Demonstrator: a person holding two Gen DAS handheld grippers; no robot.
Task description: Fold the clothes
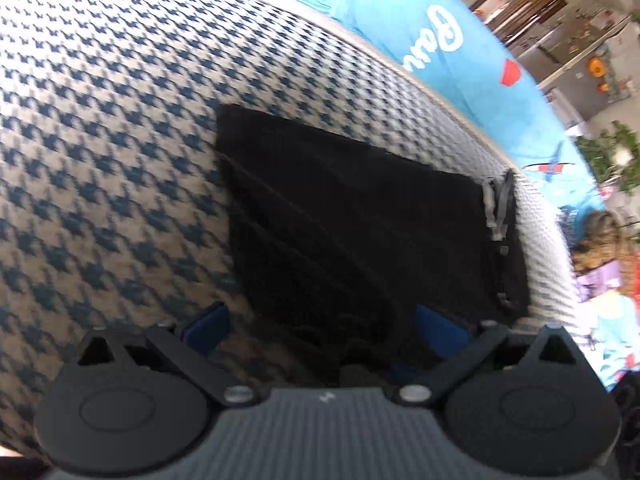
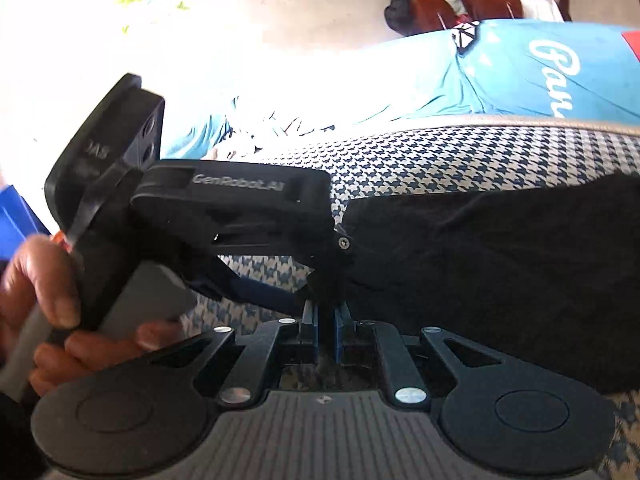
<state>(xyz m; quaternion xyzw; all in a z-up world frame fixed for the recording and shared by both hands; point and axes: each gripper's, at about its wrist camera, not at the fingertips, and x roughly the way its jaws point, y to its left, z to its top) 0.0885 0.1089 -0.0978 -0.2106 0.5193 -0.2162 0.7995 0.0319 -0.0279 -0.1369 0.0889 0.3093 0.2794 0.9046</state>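
Underneath everything runs a houndstooth cover [image 1: 120,128], blue-and-cream checks spread wide ahead of both pairs of fingers and to either side of them. Beyond its far edge, past the fingertips in both wrist views, lies a bright blue cloth [image 1: 436,52] with white lettering and a red patch.

On the houndstooth rests the black garment [image 1: 352,216], a dark folded piece with a straight far edge and a seam crossing it. In the left wrist view it stretches from between the fingers out ahead and toward the right finger; a pale drawstring [image 1: 496,208] hangs at its far right corner.

Next, the left gripper [image 1: 320,332] has its blue-padded fingers spread wide apart: the left pad [image 1: 208,328] sits over bare houndstooth just beside the garment's edge, the right pad [image 1: 440,332] over black cloth. Nothing is pinched between them; the jaws stand released.

The right gripper [image 2: 326,320] has its two blue pads drawn nearly together, clenched on a pinch of the black garment, whose bulk spreads off to the right of its fingers. The left gripper's black body appears just ahead and to the left of these fingers, touching the same near edge of the cloth or very close to it.

Smallest, a hand [image 2: 52,300] grips the left gripper's grey handle at the lower left.
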